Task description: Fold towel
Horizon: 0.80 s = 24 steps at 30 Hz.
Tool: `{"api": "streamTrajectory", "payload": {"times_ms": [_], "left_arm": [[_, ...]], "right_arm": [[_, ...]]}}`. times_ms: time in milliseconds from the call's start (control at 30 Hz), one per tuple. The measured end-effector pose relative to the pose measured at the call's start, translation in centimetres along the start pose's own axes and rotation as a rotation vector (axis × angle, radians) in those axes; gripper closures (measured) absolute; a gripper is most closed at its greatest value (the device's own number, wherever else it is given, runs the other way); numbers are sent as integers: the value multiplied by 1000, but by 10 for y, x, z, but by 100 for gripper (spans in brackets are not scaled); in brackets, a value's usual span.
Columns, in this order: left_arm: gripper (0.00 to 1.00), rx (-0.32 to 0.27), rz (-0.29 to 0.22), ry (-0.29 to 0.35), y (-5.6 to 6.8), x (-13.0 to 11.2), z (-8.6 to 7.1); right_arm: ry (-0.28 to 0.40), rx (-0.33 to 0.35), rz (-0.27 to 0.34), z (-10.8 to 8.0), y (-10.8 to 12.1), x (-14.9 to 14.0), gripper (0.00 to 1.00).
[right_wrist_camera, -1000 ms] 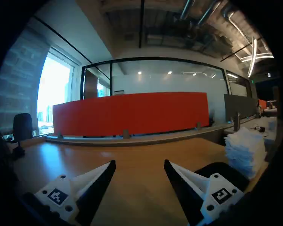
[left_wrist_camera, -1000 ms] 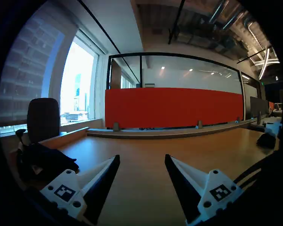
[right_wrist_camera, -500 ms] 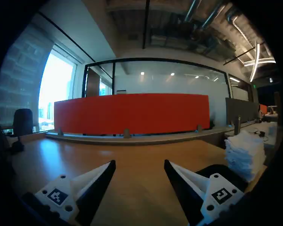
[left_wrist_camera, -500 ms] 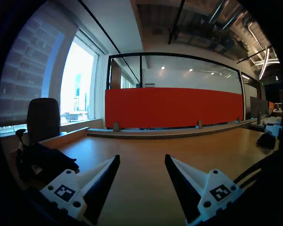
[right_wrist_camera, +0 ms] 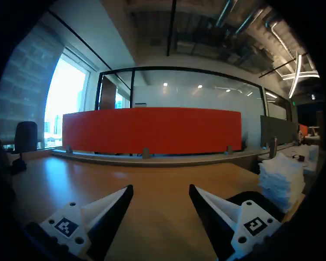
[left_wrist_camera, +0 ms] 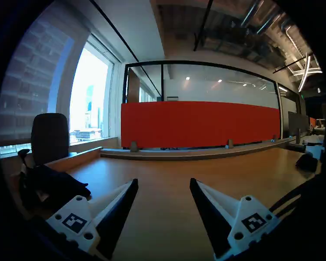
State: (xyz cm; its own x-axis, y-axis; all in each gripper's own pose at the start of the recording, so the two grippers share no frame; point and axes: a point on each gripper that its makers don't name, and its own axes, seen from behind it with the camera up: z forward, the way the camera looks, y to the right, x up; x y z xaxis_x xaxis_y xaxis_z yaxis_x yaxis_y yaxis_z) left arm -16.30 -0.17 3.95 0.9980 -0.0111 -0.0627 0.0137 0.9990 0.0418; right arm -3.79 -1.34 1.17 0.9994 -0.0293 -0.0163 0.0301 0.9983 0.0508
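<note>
Towels, white and folded into a neat stack [right_wrist_camera: 281,180], sit at the right side of the pale wooden tabletop [right_wrist_camera: 163,174], near the right gripper [right_wrist_camera: 161,188], whose jaws stand apart, holding nothing. Over the last second that gripper has tipped level and drifted slightly. The left gripper [left_wrist_camera: 164,180], jaws likewise apart, has not stirred. Folding looks not yet begun.
</note>
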Motion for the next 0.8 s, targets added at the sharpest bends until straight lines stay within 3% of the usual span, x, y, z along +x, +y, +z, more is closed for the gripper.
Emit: {"api": "streamTrajectory", "payload": {"times_ms": [800], "left_arm": [[12,0,0,0,0,1,0]], "right_arm": [[-2,2,0,0,-1,2,1]]}}
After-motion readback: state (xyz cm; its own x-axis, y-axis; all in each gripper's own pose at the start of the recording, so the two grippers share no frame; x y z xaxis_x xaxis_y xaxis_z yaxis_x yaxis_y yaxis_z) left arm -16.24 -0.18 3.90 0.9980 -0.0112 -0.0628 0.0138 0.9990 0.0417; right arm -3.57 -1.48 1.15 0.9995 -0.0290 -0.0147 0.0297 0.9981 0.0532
